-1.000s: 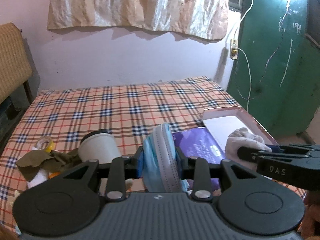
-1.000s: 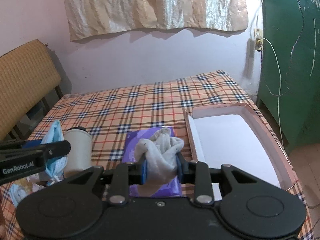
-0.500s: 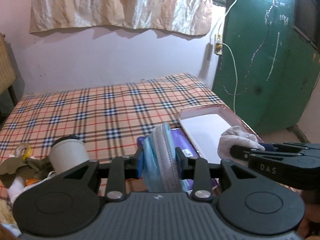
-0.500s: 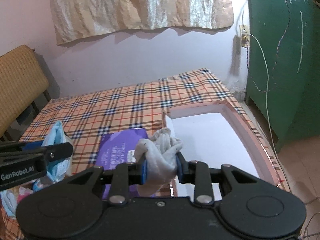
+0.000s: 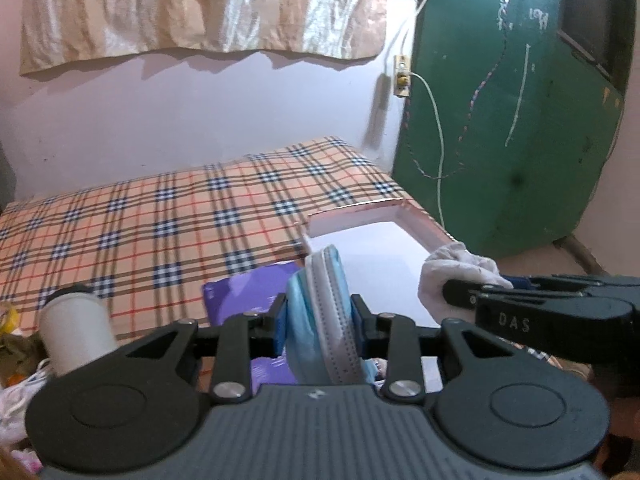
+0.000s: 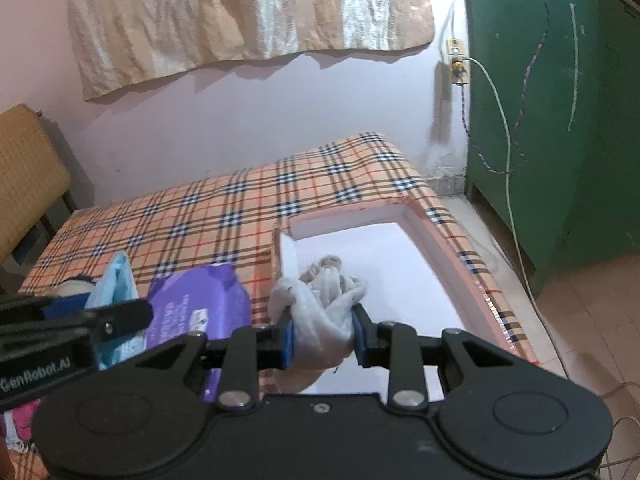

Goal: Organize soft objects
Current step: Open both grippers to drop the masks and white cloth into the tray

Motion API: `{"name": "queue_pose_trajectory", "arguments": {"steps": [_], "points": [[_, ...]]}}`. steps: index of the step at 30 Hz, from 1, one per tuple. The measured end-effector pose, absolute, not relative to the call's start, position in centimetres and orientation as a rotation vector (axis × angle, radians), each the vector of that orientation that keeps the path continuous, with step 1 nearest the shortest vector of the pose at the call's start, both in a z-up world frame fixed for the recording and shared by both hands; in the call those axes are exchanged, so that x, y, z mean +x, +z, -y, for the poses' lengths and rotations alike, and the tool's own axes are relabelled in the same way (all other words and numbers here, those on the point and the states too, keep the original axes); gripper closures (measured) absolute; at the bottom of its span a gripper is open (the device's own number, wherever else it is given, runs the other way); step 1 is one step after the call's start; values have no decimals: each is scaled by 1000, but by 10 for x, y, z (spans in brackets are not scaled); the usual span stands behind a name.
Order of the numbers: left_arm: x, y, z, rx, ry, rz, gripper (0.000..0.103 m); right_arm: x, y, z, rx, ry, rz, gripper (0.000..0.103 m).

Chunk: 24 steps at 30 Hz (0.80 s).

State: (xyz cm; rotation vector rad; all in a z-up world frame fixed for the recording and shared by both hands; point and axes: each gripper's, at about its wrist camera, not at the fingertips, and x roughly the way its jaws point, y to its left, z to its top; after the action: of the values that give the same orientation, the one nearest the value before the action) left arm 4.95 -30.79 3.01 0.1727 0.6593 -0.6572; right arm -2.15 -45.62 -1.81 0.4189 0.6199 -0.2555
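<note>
A folded stack of blue face masks (image 5: 324, 320), pale blue with grey stitched edges, stands on edge, pinched from both sides above a purple packet. A crumpled white cloth (image 6: 324, 300), bunched into loose folds, is likewise clamped and hangs over the near end of the shallow pink-rimmed white box (image 6: 436, 240).

Your count stands as follows. You have two grippers in view: the left gripper (image 5: 320, 322) and the right gripper (image 6: 322, 334). You have two soft items in their jaws: one blue face mask (image 5: 326, 320) and one white cloth (image 6: 324, 304). You have one shallow box (image 6: 436, 236) with a white interior, one purple packet (image 6: 200, 300) and one white cylindrical container (image 5: 76, 330). At the left edge of your left wrist view lies a small heap of mixed items; you cannot count those reliably.
</note>
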Motion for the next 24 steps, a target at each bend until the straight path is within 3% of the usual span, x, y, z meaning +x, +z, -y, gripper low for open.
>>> {"name": "queue_pose_trajectory", "arguments": {"steps": [13, 17, 21, 23, 24], "points": [[64, 14, 363, 167, -728, -683, 69, -8, -32, 508, 430, -317, -634, 68], [70, 6, 379, 170, -753, -689, 64, -1, -38, 521, 438, -327, -645, 67], [75, -1, 390, 167, -744, -688, 44, 8, -44, 531, 441, -345, -656, 44], [78, -3, 388, 152, -767, -687, 19, 12, -47, 537, 437, -382, -668, 24], [78, -3, 385, 146, -766, -679, 17, 11, -48, 540, 447, -384, -661, 20]]}}
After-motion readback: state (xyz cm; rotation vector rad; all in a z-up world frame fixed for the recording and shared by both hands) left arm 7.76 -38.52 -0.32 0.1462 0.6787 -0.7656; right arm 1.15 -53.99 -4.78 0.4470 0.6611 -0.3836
